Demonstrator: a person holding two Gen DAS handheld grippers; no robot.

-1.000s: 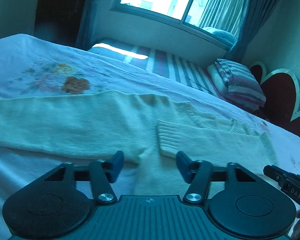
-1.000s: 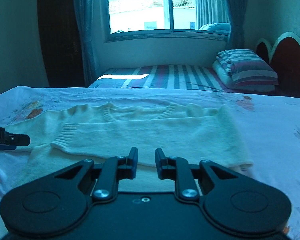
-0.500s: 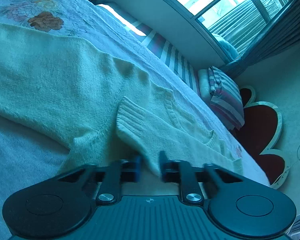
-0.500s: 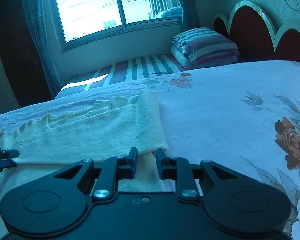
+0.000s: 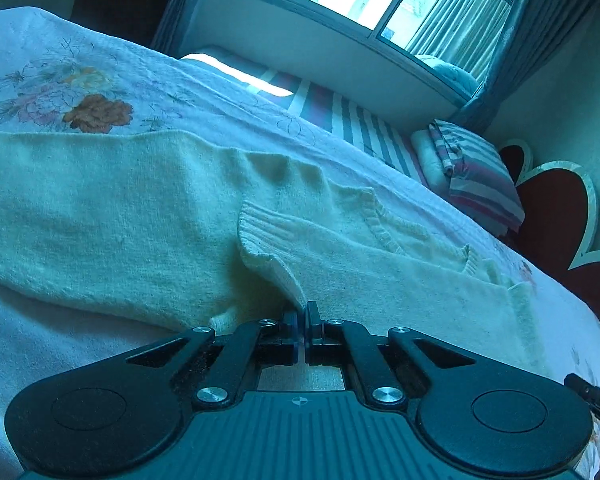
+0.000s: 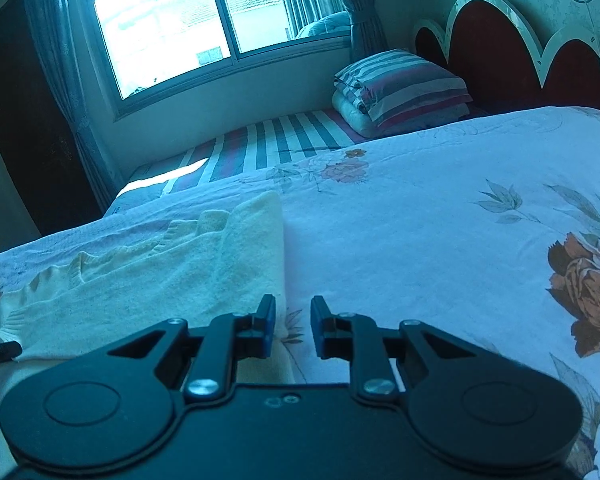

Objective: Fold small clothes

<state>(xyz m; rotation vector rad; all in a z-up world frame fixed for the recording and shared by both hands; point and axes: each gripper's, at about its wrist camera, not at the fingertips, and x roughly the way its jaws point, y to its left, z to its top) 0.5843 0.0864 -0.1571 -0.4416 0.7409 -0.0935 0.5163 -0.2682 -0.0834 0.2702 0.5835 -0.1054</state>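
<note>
Plainly, the cream knit sweater [image 5: 148, 216] lies spread flat on the floral bedspread [image 6: 440, 216], its neckline toward the window side and one sleeve already folded across the chest so that the ribbed cuff [image 5: 260, 226] rests on top of the body panel. The left tongs [image 5: 302, 316] are pressed together with only a hairline gap, pinching a raised ridge of knit from that folded sleeve just below the cuff; the cloth peaks up into the jaws, which suggests the grip is there to lift or drag this layer further across the garment. The right tongs [image 6: 293, 320] stand partly open with nothing between them, hovering over bare bedspread just beside the sweater's right-hand edge [image 6: 274, 248], the left finger almost over the hem. That placement looks chosen so the right side can be taken next, or pinned while the left pulls. The far tip of the left tongs shows at the left margin of the right wrist view, at the sweater's other side, so the two tools bracket the garment. A striped pillow [image 6: 400, 88] and a striped mattress [image 6: 268, 144] lie beyond, well apart from the work.
</note>
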